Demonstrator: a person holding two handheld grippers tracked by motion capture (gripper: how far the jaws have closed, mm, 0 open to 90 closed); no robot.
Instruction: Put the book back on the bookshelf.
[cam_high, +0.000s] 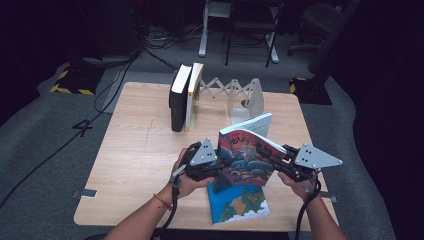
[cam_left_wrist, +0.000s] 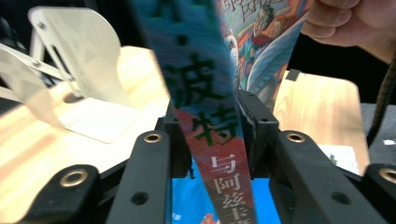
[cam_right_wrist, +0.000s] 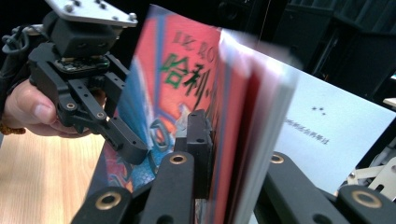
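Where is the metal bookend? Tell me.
In the high view, the metal bookend stands at the table's far edge, right of the two upright books, behind the raised red-covered book.

Both forearms reach in over the table's (cam_high: 130, 150) near edge; the left gripper (cam_high: 216, 169) and right gripper (cam_high: 272, 156) face each other above it, jaws clamped

Red-blue illustrated paperback (cam_high: 246, 156), Chinese title, held upright above table's near edge, over blue book (cam_high: 239, 202) lying flat, prob. a paperback too.
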